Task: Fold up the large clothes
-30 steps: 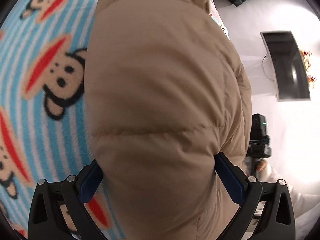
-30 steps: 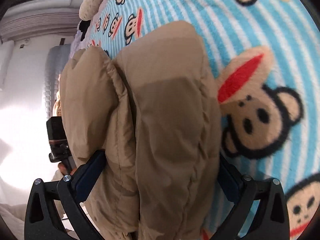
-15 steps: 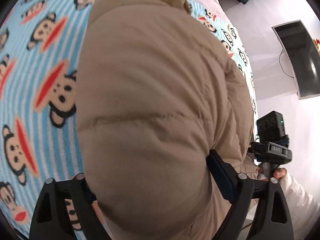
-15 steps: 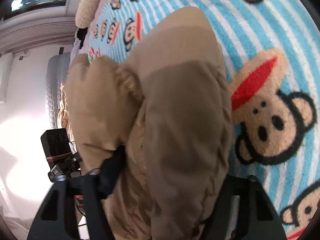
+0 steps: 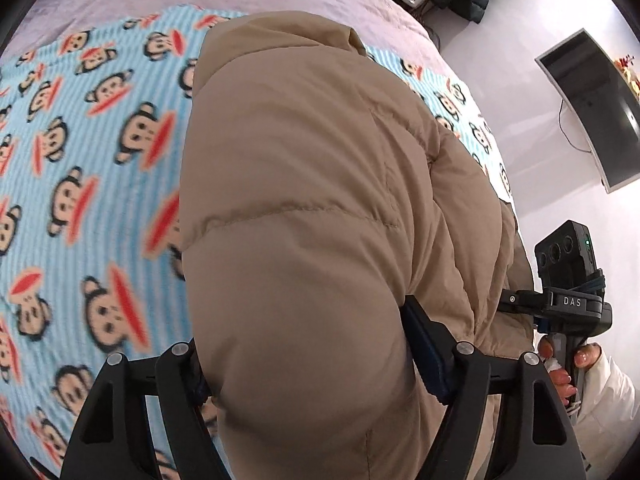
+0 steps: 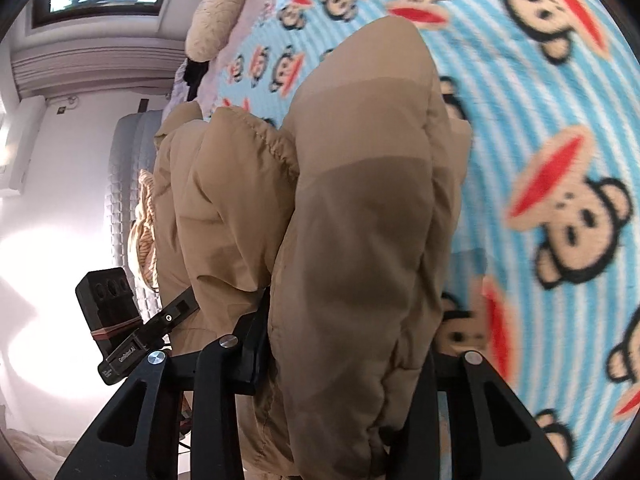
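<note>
jacket [image 5: 304, 208]: plain tan — one darker brown band
blanket [image 5: 80, 168]: light blue and white stripes — red-mouthed monkey faces
grippers: black

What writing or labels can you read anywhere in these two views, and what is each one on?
"DAS": white letters on the black body of the right gripper, seen from the left wrist.
Small white print on the left gripper, seen from the right wrist: too small and blurred to read.
No other text is legible.

I see a tan quilted puffer jacket [image 5: 304, 216], bunched and puffy, near end lifted, far end lying on the monkey-print blanket [image 5: 80, 168].
</note>
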A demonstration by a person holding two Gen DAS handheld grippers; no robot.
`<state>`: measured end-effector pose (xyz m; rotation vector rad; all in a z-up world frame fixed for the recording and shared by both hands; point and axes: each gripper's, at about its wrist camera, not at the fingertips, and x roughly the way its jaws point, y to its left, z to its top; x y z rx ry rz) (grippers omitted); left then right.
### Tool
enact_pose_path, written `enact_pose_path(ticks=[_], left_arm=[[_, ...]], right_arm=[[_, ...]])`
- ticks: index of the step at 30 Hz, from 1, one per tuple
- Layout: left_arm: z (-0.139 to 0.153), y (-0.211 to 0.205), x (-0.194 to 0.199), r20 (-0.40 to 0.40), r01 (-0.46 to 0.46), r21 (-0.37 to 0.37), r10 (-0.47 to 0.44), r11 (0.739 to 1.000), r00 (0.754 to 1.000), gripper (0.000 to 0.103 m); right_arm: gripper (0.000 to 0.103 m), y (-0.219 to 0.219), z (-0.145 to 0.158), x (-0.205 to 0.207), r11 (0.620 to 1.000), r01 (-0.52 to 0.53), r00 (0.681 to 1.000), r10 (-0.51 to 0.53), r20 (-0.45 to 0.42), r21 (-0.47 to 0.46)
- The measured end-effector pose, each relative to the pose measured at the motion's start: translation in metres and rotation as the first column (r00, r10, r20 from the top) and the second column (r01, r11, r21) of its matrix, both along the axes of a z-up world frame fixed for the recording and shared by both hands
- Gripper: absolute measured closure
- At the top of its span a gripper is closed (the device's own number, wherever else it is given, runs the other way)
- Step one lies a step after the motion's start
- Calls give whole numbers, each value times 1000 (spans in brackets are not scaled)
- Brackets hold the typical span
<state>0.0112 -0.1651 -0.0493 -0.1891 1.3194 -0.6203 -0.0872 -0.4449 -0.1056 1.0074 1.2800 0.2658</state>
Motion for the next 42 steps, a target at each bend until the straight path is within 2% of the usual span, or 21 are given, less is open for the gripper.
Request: enact_pose_path(ticks=[9, 16, 21, 26, 29, 32, 34, 37, 42], left_arm=[[1, 120, 55, 25, -7, 12, 7, 1000, 1000, 25], [-4, 214, 110, 70, -78, 71, 73, 994, 995, 25], [-22, 256, 140, 80, -124, 86, 117, 989, 990, 25], [-55, 276, 159, 96, -153, 137, 140, 979, 985, 24], [-80, 292, 165, 60, -189, 115, 183, 975, 981, 16], [-88, 298, 165, 68, -201, 115, 194, 973, 979, 11], [-89, 296, 165, 84, -191, 122, 182, 974, 980, 11], [-90, 294, 165, 92, -189, 128, 178, 974, 980, 11], [-92, 296, 166, 93, -192, 126, 181, 973, 979, 11]], right_arm=[[64, 96, 13, 50, 1000, 0, 999, 1, 46, -24], [64, 189, -2, 117, 999, -38, 997, 38, 72, 5], [64, 237, -14, 162, 999, -51, 995, 49, 87, 12], [64, 264, -29, 186, 998, -53, 997, 54, 63, -18], [61, 271, -36, 192, 997, -49, 998, 51, 34, -61], [55, 275, -36, 190, 993, -45, 999, 45, -1, -108], [50, 279, -29, 189, 983, -59, 998, 56, -24, -174], [50, 279, -12, 179, 967, -58, 998, 52, -34, -249], [50, 272, 34, 150, 918, -17, 1000, 24, 14, -395]])
